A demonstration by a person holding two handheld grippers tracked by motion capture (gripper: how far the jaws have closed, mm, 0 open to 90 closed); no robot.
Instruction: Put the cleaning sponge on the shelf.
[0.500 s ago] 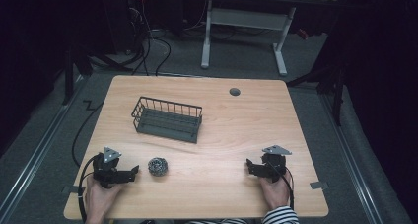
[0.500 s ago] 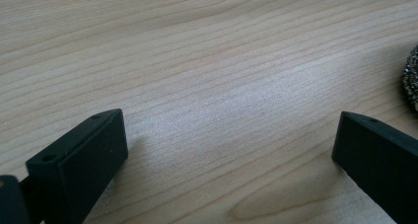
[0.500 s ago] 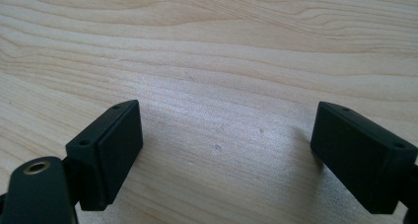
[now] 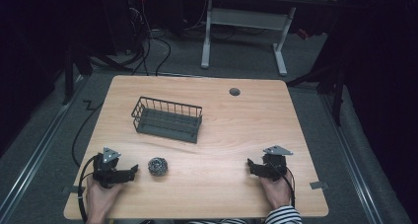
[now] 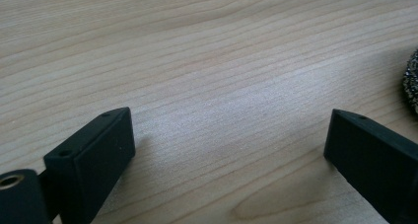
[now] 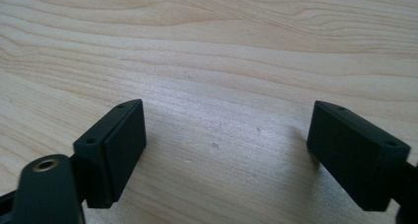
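Nothing on the bench [image 4: 222,135] had shifted since the earlier frame: both hands lay where they had been, and the steel-wool scourer [image 4: 157,166] sat at the same spot near the front edge. It rested just beside the left hand-held gripper [image 4: 132,172], a little toward the middle of the bench, and apart from it; in the left gripper view its glinting edge [image 5: 410,83] showed at the right margin, outside the jaws. Those jaws stood spread with only bare wood between them, and the right hand-held gripper [image 4: 250,166], well apart at the other side, was likewise spread and empty. Beyond the scourer stood a dark wire basket [image 4: 167,119], upright and apparently empty. The scourer was probably very light and springy, a loose coil of metal strands that would give under pressure yet grip well against the pads. A grasp across its middle, closing until the coil compressed slightly, looked the safest hold, since a pinch at the rim might only snag loose strands.
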